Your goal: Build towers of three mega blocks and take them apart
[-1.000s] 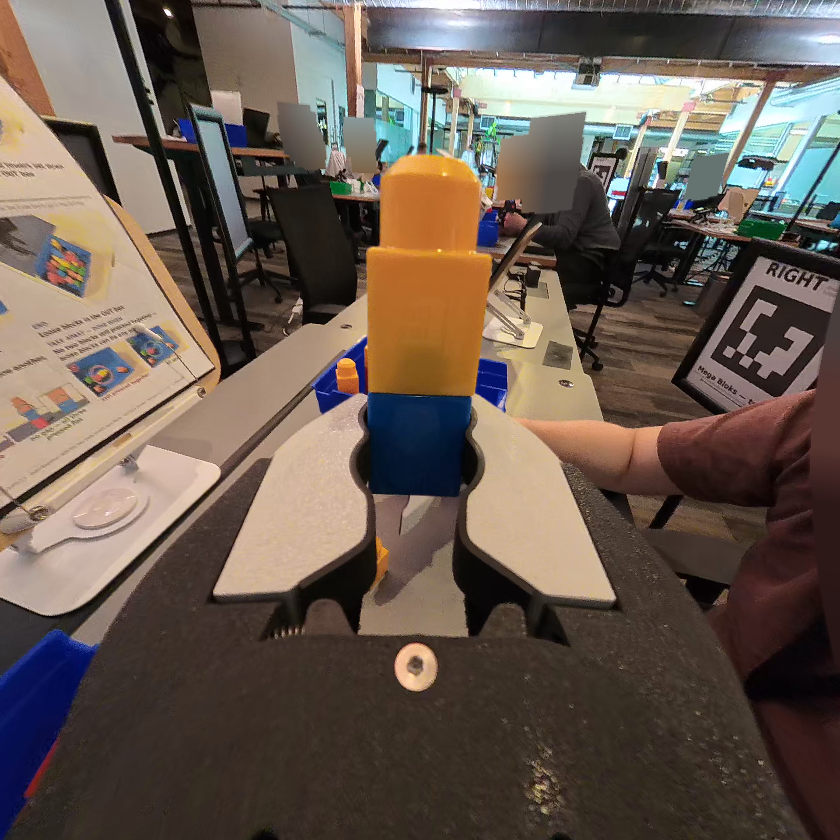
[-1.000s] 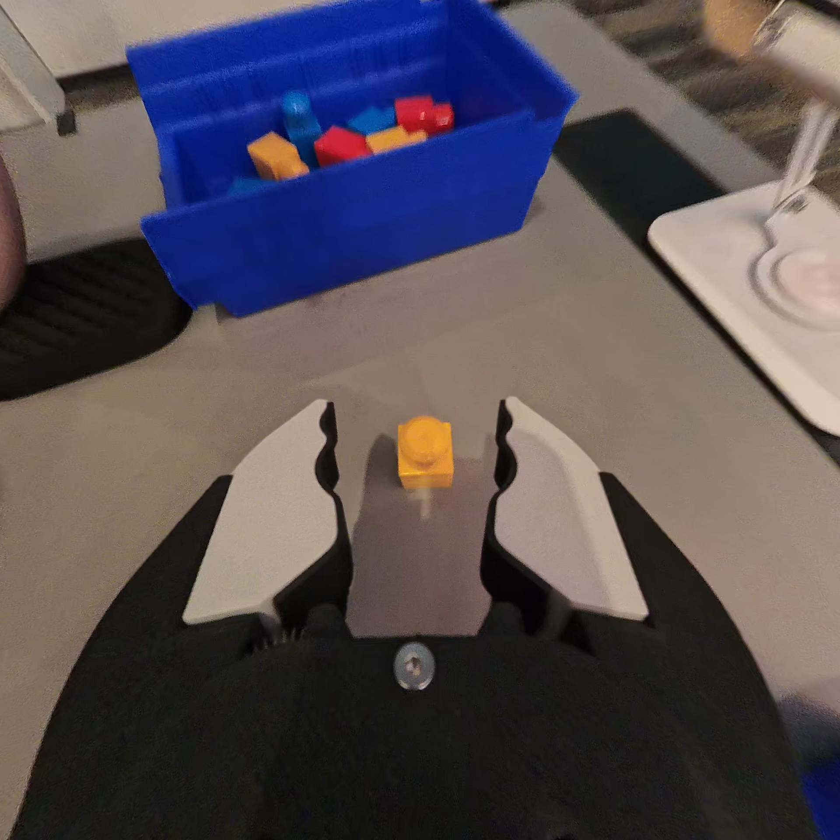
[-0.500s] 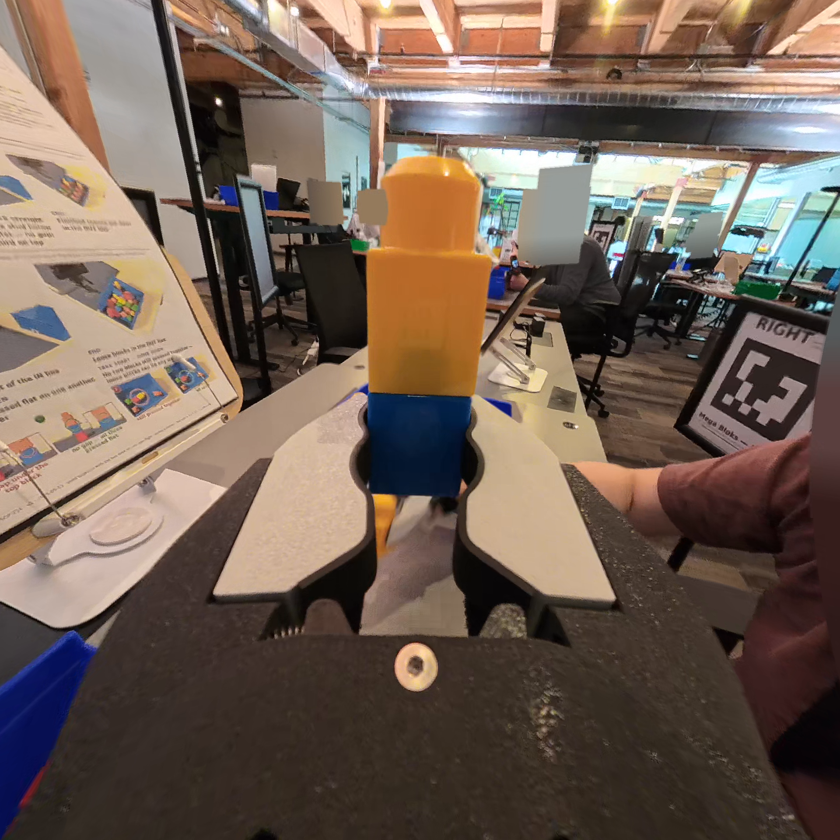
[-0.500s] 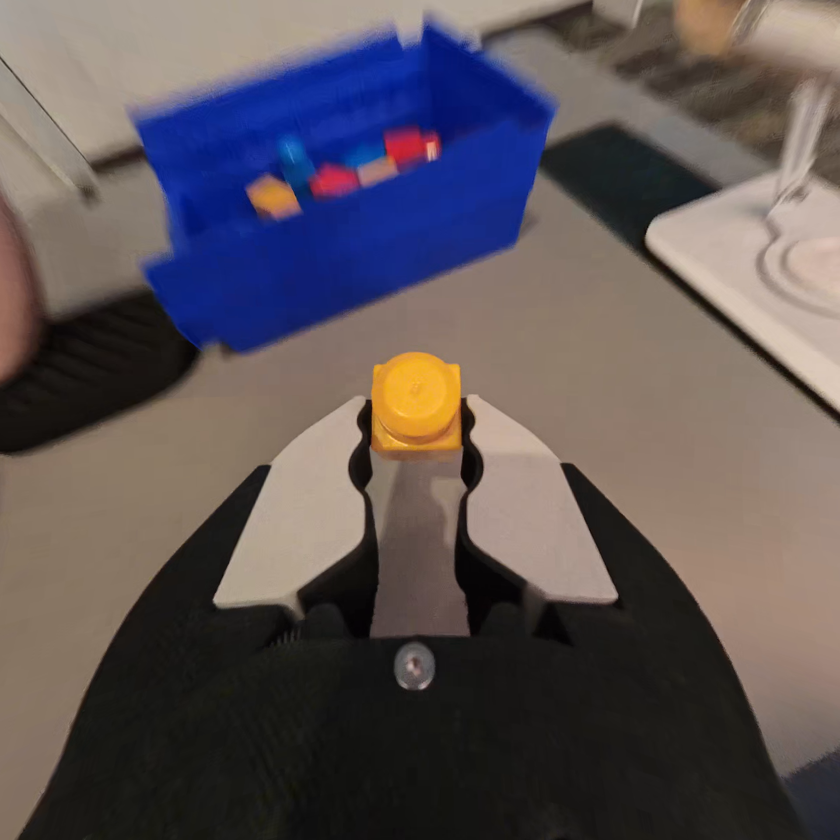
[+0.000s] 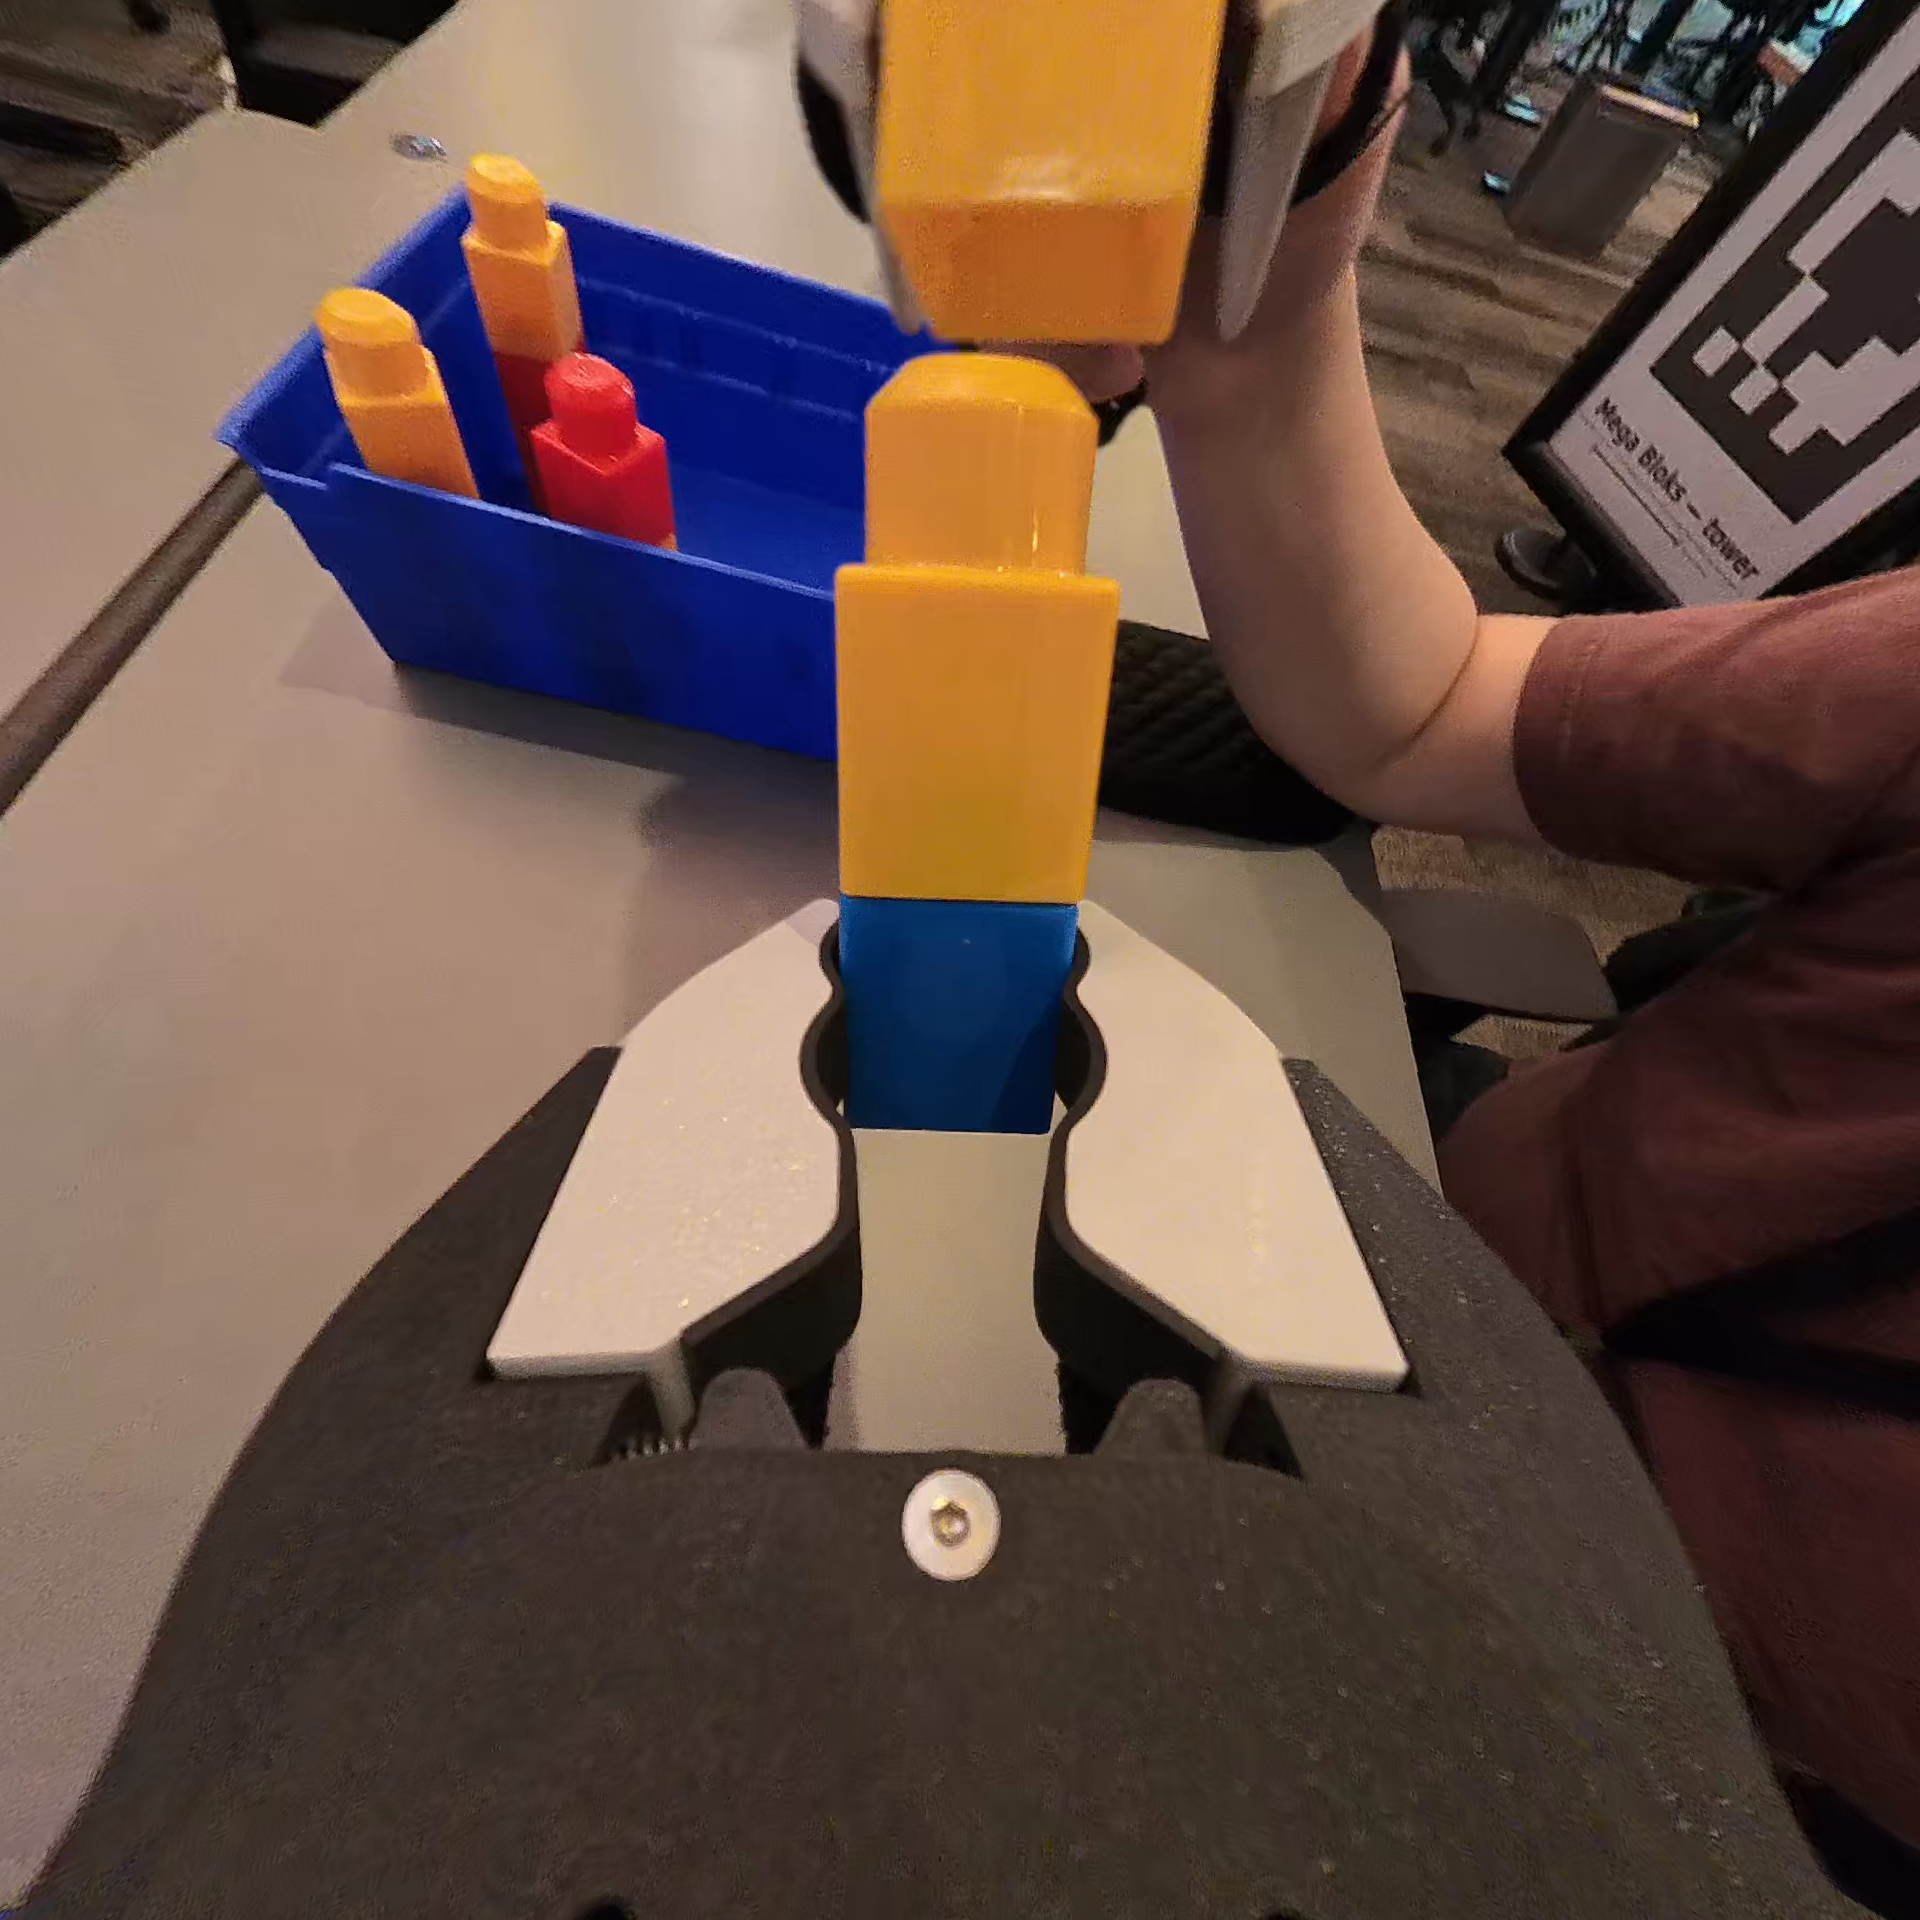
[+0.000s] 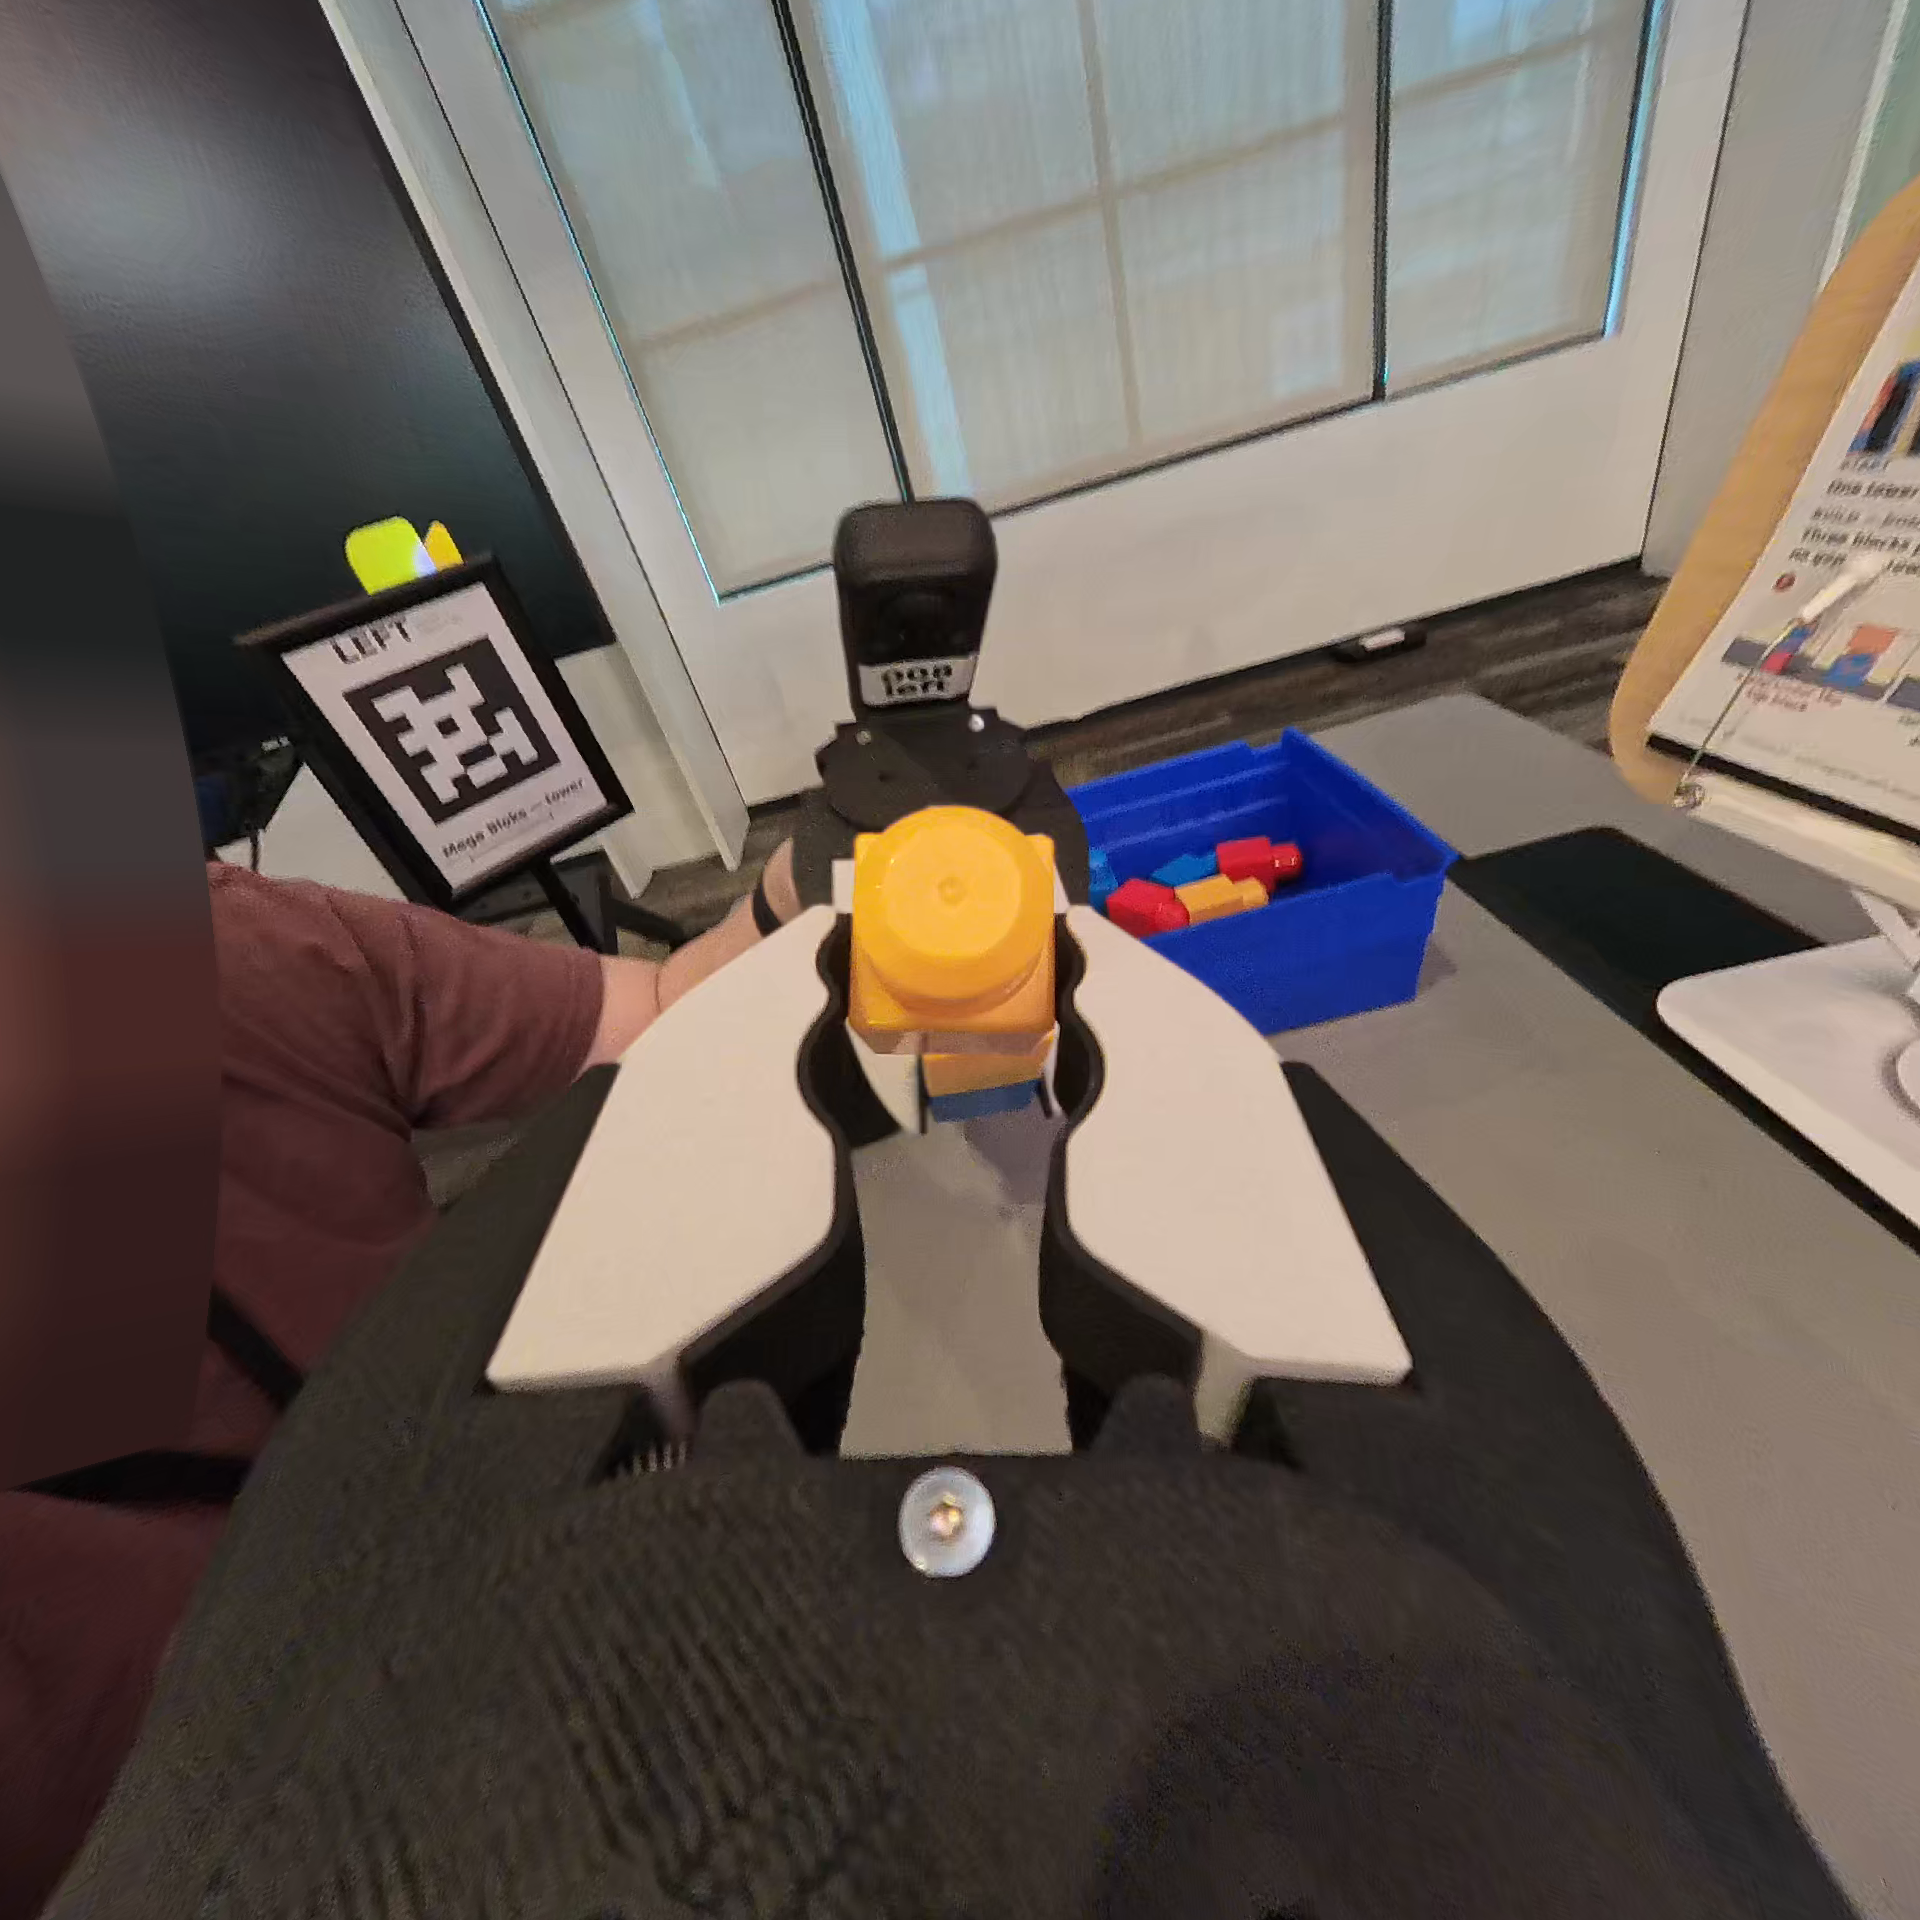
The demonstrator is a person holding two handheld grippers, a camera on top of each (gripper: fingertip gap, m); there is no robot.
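Left gripper [image 5: 951, 1023]: jaws clamped on the blue block [image 5: 951, 1013], pads pressing both sides; a yellow block [image 5: 971, 727] sits stacked on it, stud up. Right gripper [image 6: 951, 997]: jaws closed on a second yellow block [image 6: 951, 935], just above that stud (not yet seated). Blue bin [image 5: 582, 613] rests on the counter [image 5: 260, 935], far left.

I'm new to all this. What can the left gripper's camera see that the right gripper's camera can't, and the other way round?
Only the left wrist view shows a blue bin with yellow and red blocks standing upright in it.

Only the right wrist view shows another blue bin with loose blocks lying in it, big windows, and the camera atop the left gripper.

Both show the left gripper clamping the blue block of a blue-and-yellow stack, the right gripper clamping a yellow block just above that stack, and the grey table.
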